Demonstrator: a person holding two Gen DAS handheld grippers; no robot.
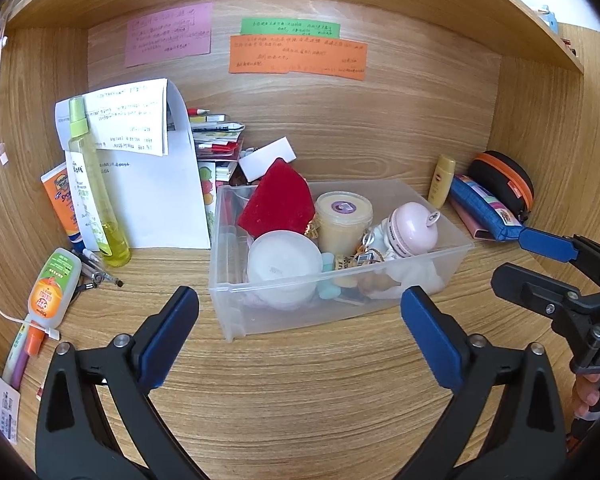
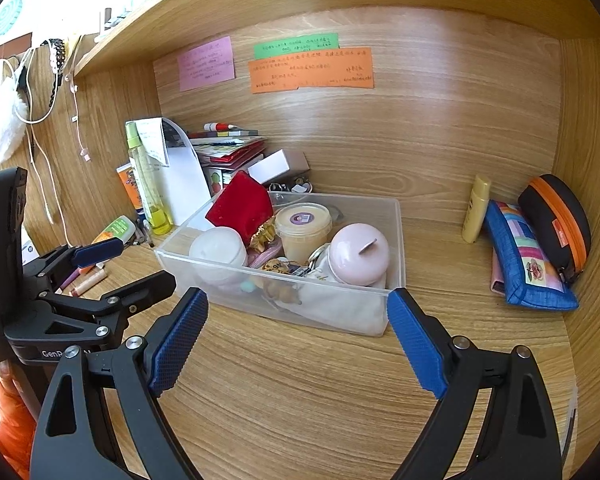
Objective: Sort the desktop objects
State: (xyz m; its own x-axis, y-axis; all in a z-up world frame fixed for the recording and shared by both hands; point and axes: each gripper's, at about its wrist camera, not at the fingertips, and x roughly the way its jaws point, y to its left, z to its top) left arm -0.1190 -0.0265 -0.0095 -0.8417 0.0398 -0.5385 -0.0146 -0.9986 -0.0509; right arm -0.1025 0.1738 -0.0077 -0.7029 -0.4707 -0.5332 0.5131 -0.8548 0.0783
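Note:
A clear plastic bin (image 1: 332, 308) (image 2: 396, 232) sits mid-desk. It holds a red pouch (image 1: 278, 202) (image 2: 240, 204), a white jar (image 1: 282, 262), a yellow tub (image 1: 342, 220) (image 2: 302, 226), a pink round case (image 1: 412, 226) (image 2: 358, 258) and small items. My left gripper (image 1: 300, 332) is open and empty, just in front of the bin. My right gripper (image 2: 298, 340) is open and empty, also in front of the bin. Each gripper shows in the other's view: the right one (image 1: 540, 264) at the bin's right, the left one (image 2: 128, 264) at its left.
At left stand a yellow-green spray bottle (image 1: 92, 192), an orange tube (image 1: 60, 204), papers (image 1: 156, 184), a glue bottle (image 1: 52, 288) and pens (image 1: 96, 272). At right lie a small yellow bottle (image 2: 476, 208), a blue pencil case (image 2: 528, 260) and a black-orange case (image 2: 556, 224). Sticky notes (image 1: 296, 56) hang on the back wall.

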